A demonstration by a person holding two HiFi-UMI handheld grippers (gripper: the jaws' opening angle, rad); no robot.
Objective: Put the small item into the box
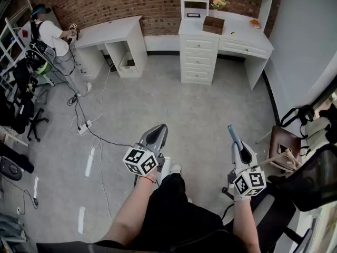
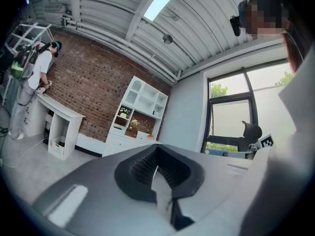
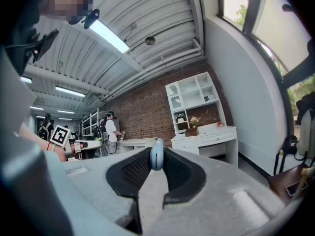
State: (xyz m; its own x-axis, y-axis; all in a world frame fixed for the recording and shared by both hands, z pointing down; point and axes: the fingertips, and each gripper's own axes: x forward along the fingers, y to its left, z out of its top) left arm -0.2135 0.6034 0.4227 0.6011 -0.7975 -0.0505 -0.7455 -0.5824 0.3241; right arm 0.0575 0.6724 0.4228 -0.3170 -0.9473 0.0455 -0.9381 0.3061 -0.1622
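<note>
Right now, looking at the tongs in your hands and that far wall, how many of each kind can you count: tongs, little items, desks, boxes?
Small blue item: 1
Tongs: 2 (left tongs, shut and empty; right tongs, gripping that item)
White desks: 2 (plain desk, shelved desk)
Brown box: 1, on the shelved desk
Total: 6

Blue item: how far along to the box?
Done: small blue item picked up, pinched in the right claw. In hand: it's held across the room from the white desk. To do: reach the brown box on that desk, drop it in. Left claw shut, empty.
</note>
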